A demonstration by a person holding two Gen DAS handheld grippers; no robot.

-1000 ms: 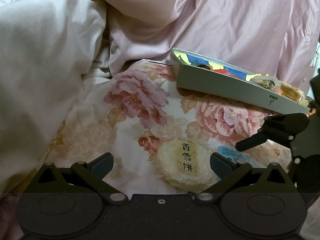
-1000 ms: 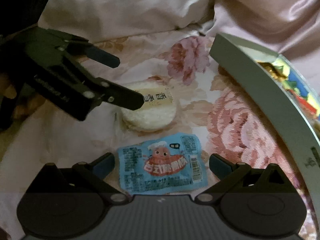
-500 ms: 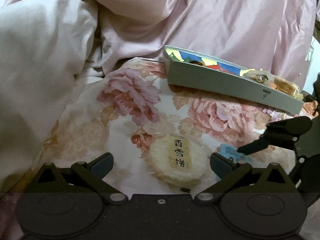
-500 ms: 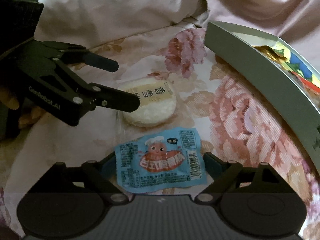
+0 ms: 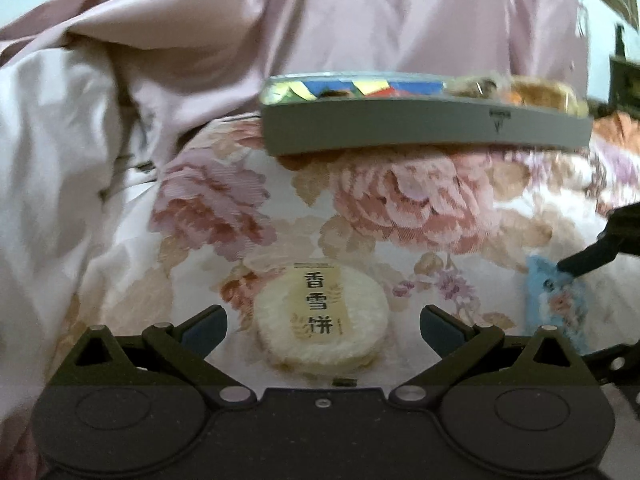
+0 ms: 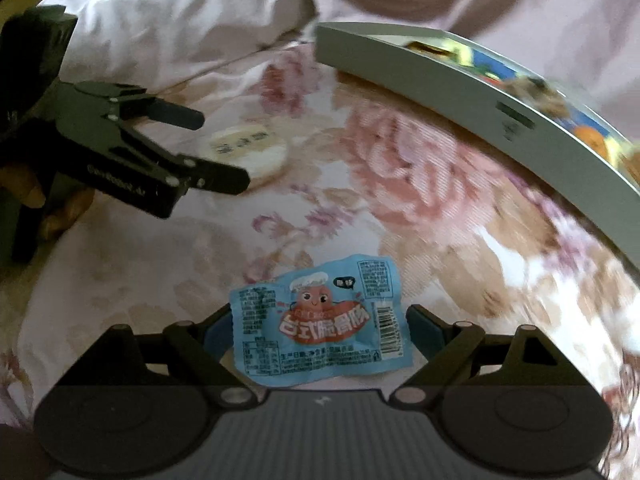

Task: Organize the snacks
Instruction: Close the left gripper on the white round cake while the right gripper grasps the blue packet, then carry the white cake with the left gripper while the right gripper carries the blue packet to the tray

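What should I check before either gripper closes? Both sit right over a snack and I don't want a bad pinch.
1. Left gripper open: ok, jaws spread wide.
2. Rice cracker centred between the left jaws: ok, it lies flat on the floral bedspread with a gap on each side.
3. Right gripper open: ok.
4. Blue sausage packet between the right jaws: ok, though its edges reach close to both fingers.
5. Jaws low enough to catch these flat items: cannot tell.
6. Room in the grey snack box: cannot tell, only its side wall and some snacks inside show.
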